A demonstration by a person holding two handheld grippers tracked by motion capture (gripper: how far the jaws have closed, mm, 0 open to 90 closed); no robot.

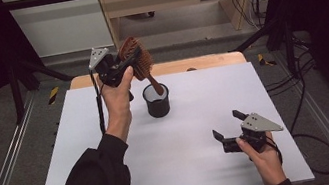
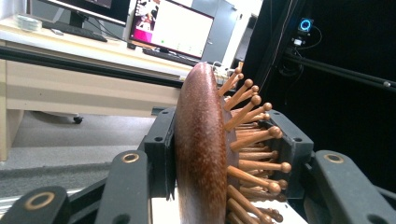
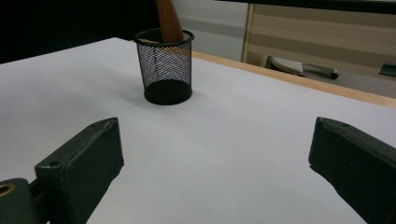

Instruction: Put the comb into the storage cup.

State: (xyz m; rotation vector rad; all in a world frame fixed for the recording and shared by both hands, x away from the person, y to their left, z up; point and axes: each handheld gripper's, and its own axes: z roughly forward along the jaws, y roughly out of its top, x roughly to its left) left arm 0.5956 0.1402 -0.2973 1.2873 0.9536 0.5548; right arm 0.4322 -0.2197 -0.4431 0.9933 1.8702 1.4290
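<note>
White worktop [image 1: 173, 157], dim room with desks behind. Left gripper [image 1: 120, 65] raised at far left, fingers clamped on the head of a wooden hairbrush [image 1: 139, 61], handle tip dipping into the black mesh cup [image 1: 157, 102] at far centre. Right gripper [image 1: 232, 129] low at near right, fingers apart, nothing between them.

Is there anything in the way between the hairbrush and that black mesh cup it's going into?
Nothing visible blocks it. The left tool is shut on the head of the wooden hairbrush, and the handle tip is already at the open mouth of the mesh cup. No other object shows inside the cup. The right tool rests open, well off to the side.
</note>
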